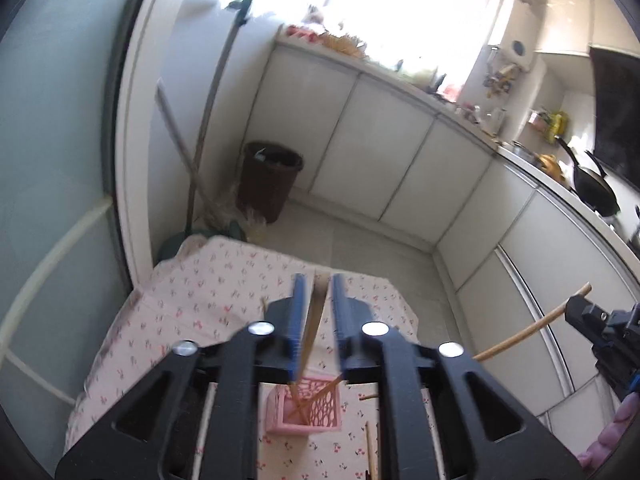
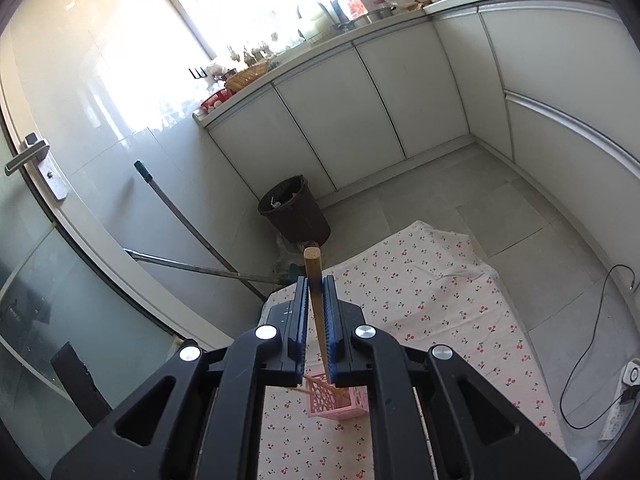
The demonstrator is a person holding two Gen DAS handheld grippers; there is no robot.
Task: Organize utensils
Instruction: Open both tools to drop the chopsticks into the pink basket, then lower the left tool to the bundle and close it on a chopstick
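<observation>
A pink lattice holder stands on the cherry-print cloth with several wooden chopsticks inside. My left gripper is above it, jaws slightly apart around a wooden chopstick whose lower end is in the holder. My right gripper is shut on another wooden chopstick, held upright above the holder. The right gripper with its chopstick also shows at the right of the left wrist view.
More chopsticks lie on the cloth by the holder. A brown bin, a mop and a broom stand beyond the cloth's far edge. White cabinets line the room. A cable and power strip lie at the right.
</observation>
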